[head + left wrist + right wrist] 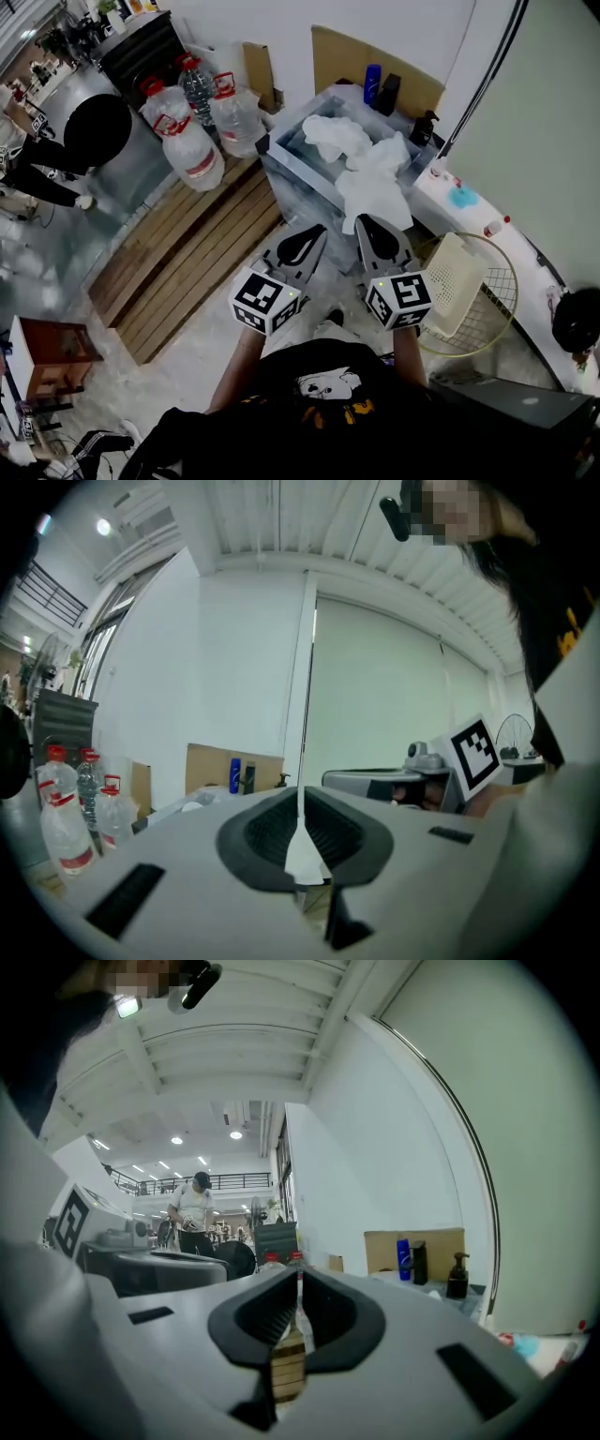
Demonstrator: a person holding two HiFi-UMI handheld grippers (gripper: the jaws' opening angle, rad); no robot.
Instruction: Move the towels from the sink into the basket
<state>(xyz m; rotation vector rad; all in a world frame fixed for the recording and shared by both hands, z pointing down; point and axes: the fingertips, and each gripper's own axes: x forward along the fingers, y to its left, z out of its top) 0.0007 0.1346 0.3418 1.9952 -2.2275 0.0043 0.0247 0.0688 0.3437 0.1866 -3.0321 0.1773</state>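
Observation:
Up at the middle of the head view, a white towel (336, 134) lies bunched in the grey sink (292, 159). A second white towel (376, 184) hangs over the sink's front edge. The cream plastic basket (456, 282) stands tilted at the right, below the counter. My left gripper (313, 234) and right gripper (368, 222) are held side by side in front of the sink, short of the towels. Both are shut with nothing in them. In the left gripper view the left gripper (300, 844) shows its jaws closed together, and the right gripper (298, 1312) shows the same in the right gripper view.
Large water bottles (192, 136) stand left of the sink, above a wooden slatted platform (187, 262). Bottles (373, 84) and a pump bottle (424, 127) line the sink's back. A round wire frame (495, 305) lies under the basket. A person (89, 136) bends at the far left.

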